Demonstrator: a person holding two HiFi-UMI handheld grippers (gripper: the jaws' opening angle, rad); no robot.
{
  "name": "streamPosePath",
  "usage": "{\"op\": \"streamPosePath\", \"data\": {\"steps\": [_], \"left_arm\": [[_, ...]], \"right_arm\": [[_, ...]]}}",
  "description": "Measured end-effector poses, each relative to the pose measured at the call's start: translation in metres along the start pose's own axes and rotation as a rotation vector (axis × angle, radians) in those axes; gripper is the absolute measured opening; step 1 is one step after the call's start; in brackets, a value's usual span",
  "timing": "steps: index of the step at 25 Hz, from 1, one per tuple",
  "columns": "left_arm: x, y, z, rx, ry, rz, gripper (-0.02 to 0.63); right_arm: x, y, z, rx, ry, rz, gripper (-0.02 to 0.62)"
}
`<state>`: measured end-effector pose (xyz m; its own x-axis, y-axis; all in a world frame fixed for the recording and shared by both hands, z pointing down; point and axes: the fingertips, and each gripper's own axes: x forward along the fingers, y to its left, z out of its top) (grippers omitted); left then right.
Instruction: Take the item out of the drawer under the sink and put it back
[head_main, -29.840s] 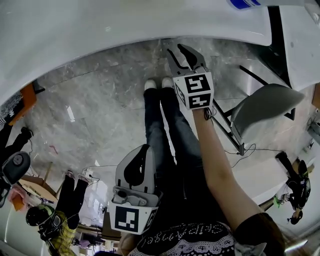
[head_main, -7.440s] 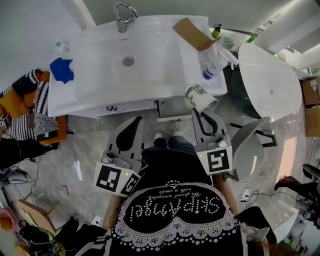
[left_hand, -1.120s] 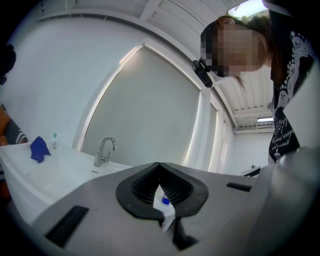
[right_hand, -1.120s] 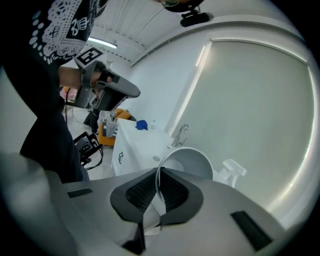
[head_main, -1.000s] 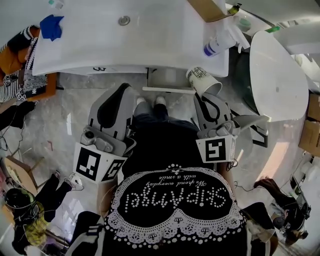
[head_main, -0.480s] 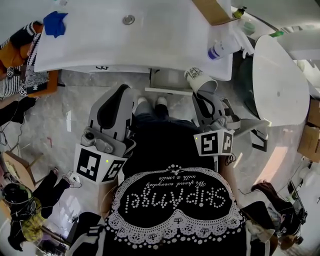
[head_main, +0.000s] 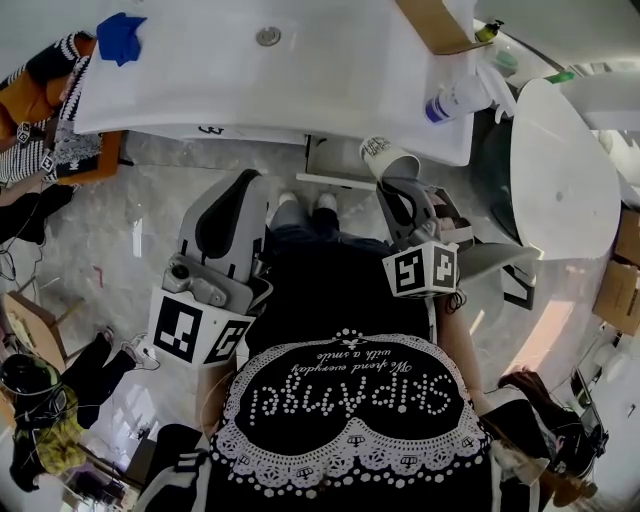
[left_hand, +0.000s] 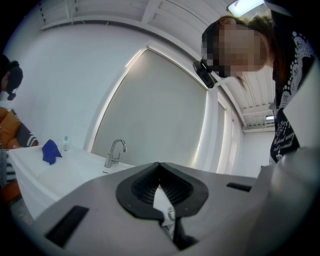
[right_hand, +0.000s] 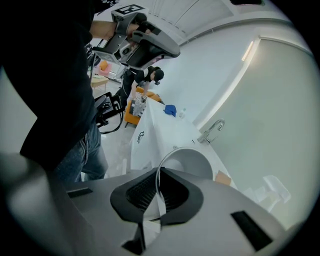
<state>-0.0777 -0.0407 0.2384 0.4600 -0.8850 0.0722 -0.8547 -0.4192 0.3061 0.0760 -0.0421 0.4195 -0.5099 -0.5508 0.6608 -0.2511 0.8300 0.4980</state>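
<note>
**A:** The left gripper (head_main: 243, 182) is idling, its jaws meeting on nothing. What is the right gripper (head_main: 388, 186) doing?

**B:** It is pinching the paper cup (head_main: 384, 157) by its wall, near the open drawer (head_main: 335, 163) under the sink (head_main: 300, 75). I would be lowering it gently and releasing it only once it is resting inside.

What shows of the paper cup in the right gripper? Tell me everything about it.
The paper cup is white and thin-walled, with dark print around its outside. Its inside looks empty. It is held tilted in the air, just in front of the sink edge. Only the right gripper touches it: its fingers pinch the wall at the rim, one inside and one outside.
</note>
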Motion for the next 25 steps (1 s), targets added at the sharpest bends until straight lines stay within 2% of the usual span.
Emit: {"op": "streamPosePath", "data": {"steps": [8,19,25], "left_arm": [[-0.005,-0.002,-0.007,-0.010,-0.007,0.021,0.003],[-0.006,-0.007,-0.002,0.011,-0.006,0.033,0.003],[-0.006,-0.009,-0.006,0.008,0.009,0.033,0.003]], "right_arm": [[0.017,0.018,-0.015,-0.022,-0.001,0.072,0.025],[0.030,0.025,-0.025,0.044,-0.008,0.137,0.025],[0.042,0.031,-0.034,0.118,-0.012,0.170,0.025]]}}
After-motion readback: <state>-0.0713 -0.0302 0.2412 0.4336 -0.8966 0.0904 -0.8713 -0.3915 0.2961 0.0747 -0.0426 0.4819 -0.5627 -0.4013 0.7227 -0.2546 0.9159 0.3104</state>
